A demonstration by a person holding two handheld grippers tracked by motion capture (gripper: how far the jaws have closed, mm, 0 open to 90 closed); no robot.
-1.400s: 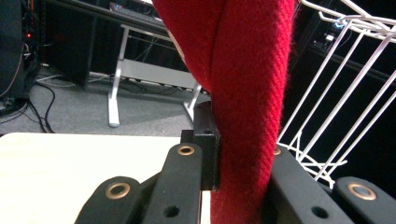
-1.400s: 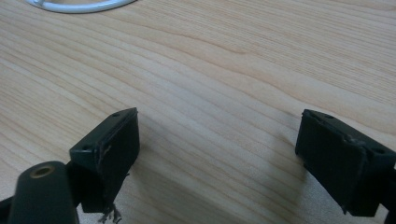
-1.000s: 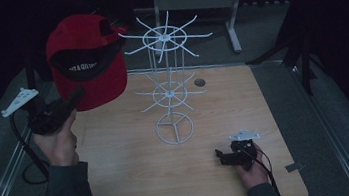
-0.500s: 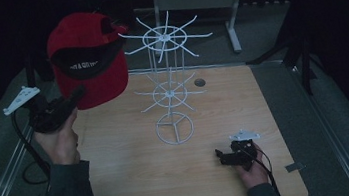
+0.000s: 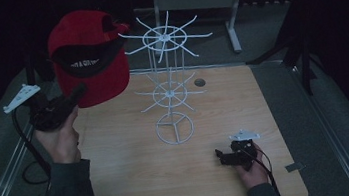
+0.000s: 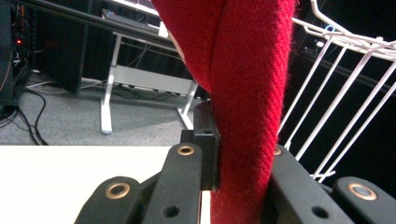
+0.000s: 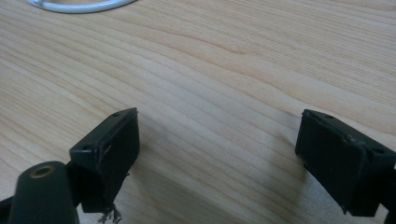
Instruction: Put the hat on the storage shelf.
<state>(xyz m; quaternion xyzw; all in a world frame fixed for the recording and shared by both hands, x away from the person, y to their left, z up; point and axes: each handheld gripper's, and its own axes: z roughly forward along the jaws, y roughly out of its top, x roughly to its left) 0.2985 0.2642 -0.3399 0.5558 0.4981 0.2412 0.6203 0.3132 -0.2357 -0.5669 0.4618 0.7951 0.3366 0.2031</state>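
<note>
The tabletop point(image 5: 122, 185) is a wide wooden board, and the white wire rack point(image 5: 169, 86) stands in the middle of it. I will use the rack as the landmark.

The red cap point(image 5: 87, 55) is up in the air to the left of the rack, level with its top ring of arms. The nearest arm tip sits very close to the cap's right edge, just beside it. So to hang the cap, I think it has to go a little to the right and onto that arm.

The left gripper point(image 5: 74, 95) is below the cap, left of the rack. Its fingers point(image 6: 205, 140) are squeezed tight on the cap's red cloth.

The right gripper point(image 5: 225, 156) rests low on the tabletop, in front of the rack's round base and to its right. Its fingers point(image 7: 114, 144) are wide apart and hold nothing. The left hand is much nearer to the job.
</note>
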